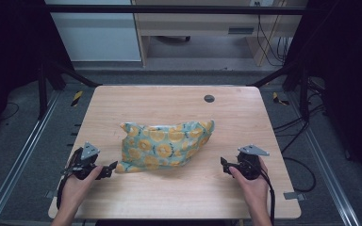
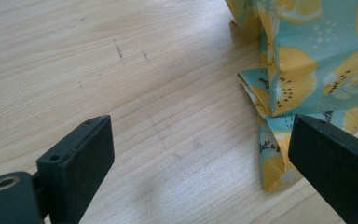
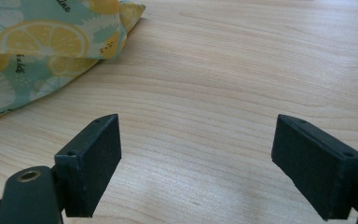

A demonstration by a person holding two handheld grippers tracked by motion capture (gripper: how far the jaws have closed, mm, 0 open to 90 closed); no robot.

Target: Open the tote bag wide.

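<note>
The cloth bag (image 1: 166, 144) is lying near the middle of the table (image 1: 179, 101), its long axis running across it, its pointed end aiming far right. The left gripper (image 1: 113, 166) is hovering just beside its near-left corner, jaws spread; the right gripper (image 1: 223, 164) is waiting apart, jaws spread, gripping nothing.
</note>
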